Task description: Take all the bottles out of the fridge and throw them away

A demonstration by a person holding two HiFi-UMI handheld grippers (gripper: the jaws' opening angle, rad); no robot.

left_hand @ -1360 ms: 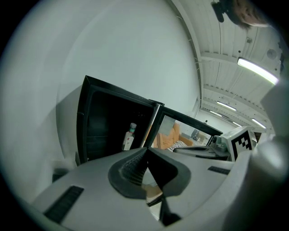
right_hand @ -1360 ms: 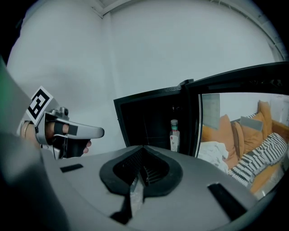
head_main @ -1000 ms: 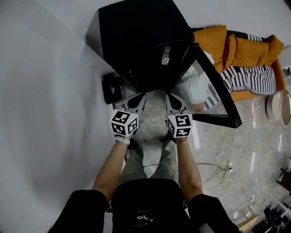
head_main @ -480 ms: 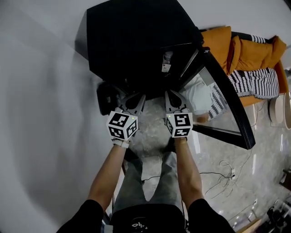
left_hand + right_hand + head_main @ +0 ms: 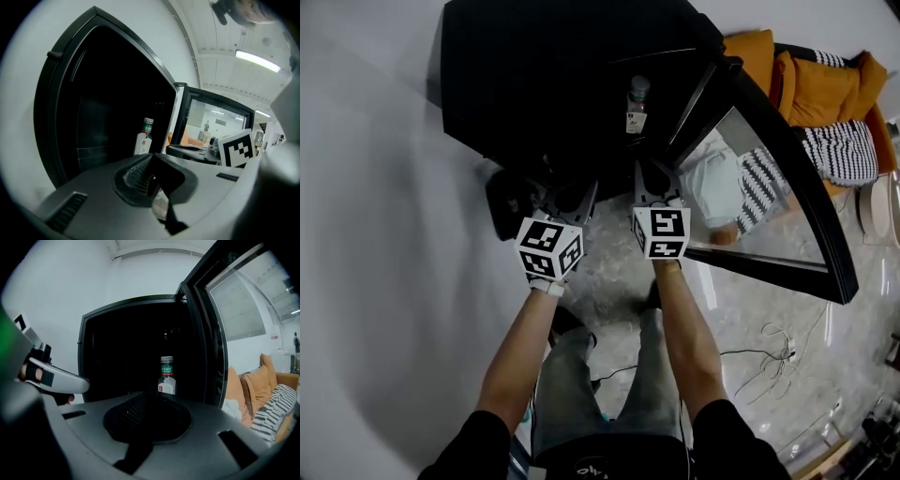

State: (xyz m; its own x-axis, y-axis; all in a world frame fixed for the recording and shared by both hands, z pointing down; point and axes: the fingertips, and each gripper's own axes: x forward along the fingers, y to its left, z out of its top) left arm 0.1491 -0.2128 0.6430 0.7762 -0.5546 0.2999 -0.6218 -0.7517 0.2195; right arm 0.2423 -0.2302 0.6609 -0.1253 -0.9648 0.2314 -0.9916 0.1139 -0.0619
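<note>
Grey floor fronts an open black fridge [image 5: 553, 84]. One bottle [image 5: 637, 105] stands upright inside, at twelve o'clock from the right gripper [image 5: 654, 178]. It and the left gripper [image 5: 572, 200] are both clenched and empty. Risk: unopened jaws would topple the bottle.

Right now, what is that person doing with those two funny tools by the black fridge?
A person holds a tool in each hand, both pointed at a black fridge. Its glass door is swung open on the right. One clear bottle stands upright inside. The left tool and the right tool are both closed and empty, short of the bottle, so nothing has been grabbed yet.
</note>
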